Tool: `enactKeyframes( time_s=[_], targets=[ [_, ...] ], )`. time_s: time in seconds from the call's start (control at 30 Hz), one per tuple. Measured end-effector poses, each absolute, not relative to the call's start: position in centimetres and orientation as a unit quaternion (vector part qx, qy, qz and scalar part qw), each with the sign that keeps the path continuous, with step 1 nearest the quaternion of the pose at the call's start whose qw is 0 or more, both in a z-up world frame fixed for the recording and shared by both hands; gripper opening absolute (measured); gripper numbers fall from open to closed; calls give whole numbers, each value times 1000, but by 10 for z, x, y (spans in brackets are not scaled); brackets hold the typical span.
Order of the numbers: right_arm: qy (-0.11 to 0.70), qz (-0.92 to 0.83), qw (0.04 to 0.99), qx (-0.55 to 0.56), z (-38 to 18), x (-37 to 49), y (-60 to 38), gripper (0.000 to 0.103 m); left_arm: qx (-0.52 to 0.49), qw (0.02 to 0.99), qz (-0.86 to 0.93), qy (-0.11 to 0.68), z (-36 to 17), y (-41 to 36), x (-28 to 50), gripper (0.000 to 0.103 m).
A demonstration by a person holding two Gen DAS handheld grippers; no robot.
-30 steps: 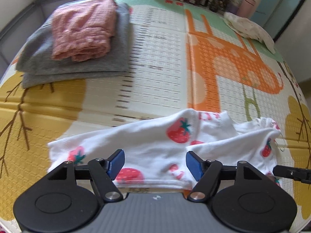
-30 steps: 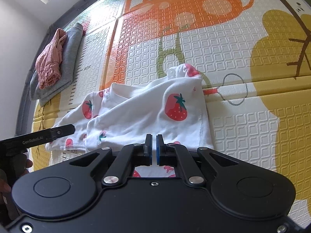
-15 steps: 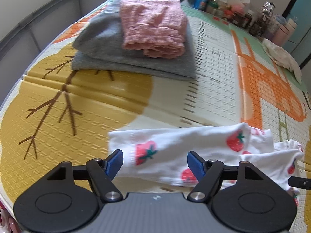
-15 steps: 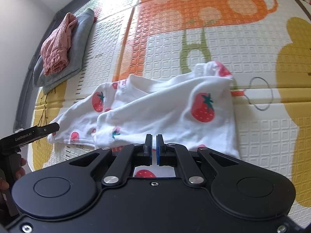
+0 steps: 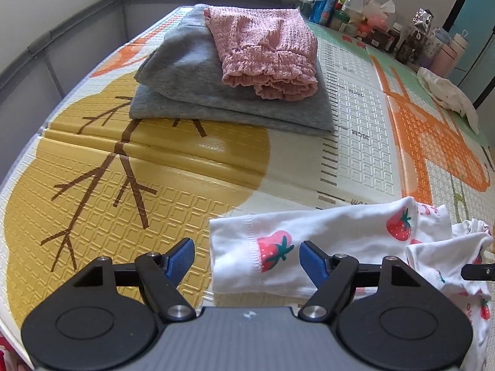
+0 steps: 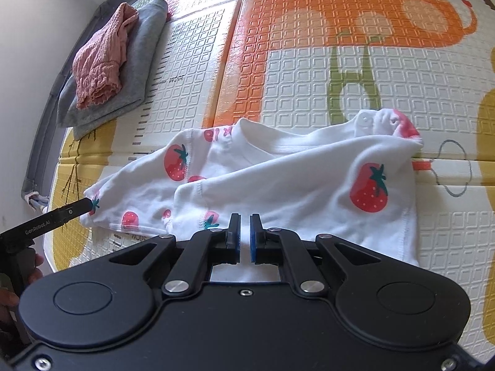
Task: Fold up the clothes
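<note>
Lying rumpled across the near part of the play mat (image 5: 173, 216) is a white strawberry shirt (image 6: 278, 182), bunched up and half doubled over itself, with one sleeve end sticking out to the left. The left gripper (image 5: 246, 258) is hovering right over that sleeve end with its blue fingers (image 5: 181, 256) spread wide; they've just been opening a bit more, and the cloth is sitting between them but not getting pressed by either pad.

The right gripper (image 6: 244, 236) is hanging over the near hem of the shirt with its fingers nearly pressed together, just a thin slit between them. Can't see any cloth actually pinched in there from this angle, the white fabric is only showing below and behind them.

Way over at the far left of the mat, a pink ruffled garment (image 5: 266, 49) is sitting folded on top of a folded grey garment (image 5: 198, 83). A crumpled white cloth (image 5: 445, 92) is lying far right, near a clutter of bottles and cans (image 5: 371, 21) along the far edge.
</note>
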State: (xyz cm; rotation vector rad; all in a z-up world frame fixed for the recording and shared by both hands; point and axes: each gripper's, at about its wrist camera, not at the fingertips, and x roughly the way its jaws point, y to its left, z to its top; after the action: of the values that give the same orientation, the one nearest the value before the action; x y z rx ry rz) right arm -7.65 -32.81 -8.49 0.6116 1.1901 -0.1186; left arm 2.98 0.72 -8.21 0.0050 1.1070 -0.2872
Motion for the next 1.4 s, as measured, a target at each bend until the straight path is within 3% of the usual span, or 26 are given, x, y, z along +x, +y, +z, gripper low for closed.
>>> enactKeyframes(
  time_s=[0.57,0.63,0.9,1.17,1.4],
  targets=[
    [562,-68,773,287,-93,-72,-334,6,-49,821,-162,546,-105,21,41,75],
    [563,-70,772,287,-94,-72,-334,6,-48,821,-163,545,-104,21,41,70],
    [568,-74,768,286,-95,-73,-333,6,-59,820,-170,544,-103,23,42,35],
    [569,-79,767,286,-95,-76,-336,6,-66,827,-178,530,-93,20,38,21],
    [568,-84,766,290,-95,-82,-338,6,-92,831,-201,510,-75,17,35,18]
  ],
)
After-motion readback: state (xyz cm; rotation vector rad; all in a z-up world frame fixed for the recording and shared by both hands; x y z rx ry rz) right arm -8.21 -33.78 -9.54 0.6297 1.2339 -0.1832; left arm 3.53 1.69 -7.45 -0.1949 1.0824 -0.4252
